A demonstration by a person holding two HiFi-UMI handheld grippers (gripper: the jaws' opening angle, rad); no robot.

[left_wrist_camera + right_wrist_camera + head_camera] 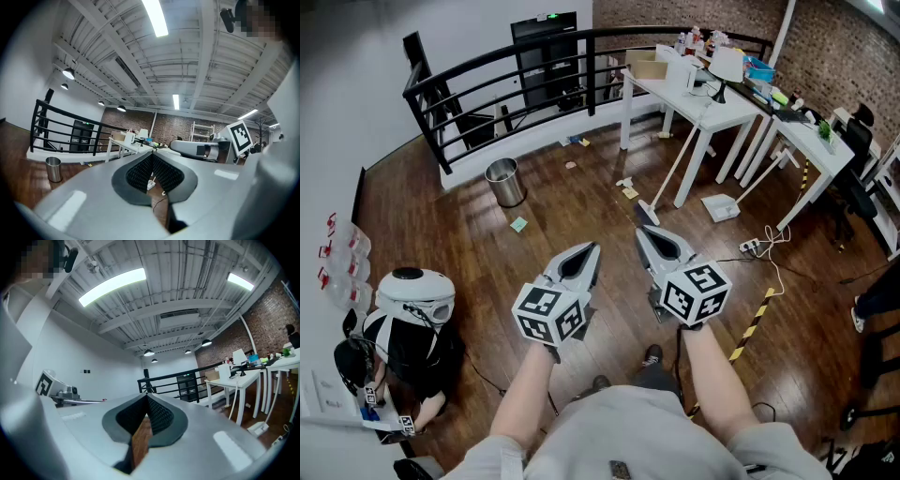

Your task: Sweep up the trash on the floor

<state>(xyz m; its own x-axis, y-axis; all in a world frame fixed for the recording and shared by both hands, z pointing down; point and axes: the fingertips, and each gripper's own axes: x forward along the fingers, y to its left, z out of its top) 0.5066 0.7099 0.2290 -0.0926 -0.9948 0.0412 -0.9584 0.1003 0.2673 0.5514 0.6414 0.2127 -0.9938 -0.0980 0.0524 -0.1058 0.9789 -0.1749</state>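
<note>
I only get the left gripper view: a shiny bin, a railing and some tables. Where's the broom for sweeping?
Observer: In the head view, the broom leans against the white table, with its head on the floor.
Operator: Is there a dustpan too?
Observer: Yes, a white dustpan sits on the floor just right of the broom.
Operator: And where's the trash?
Observer: One green scrap lies on the floor close to the bin, on our side of it.
</note>
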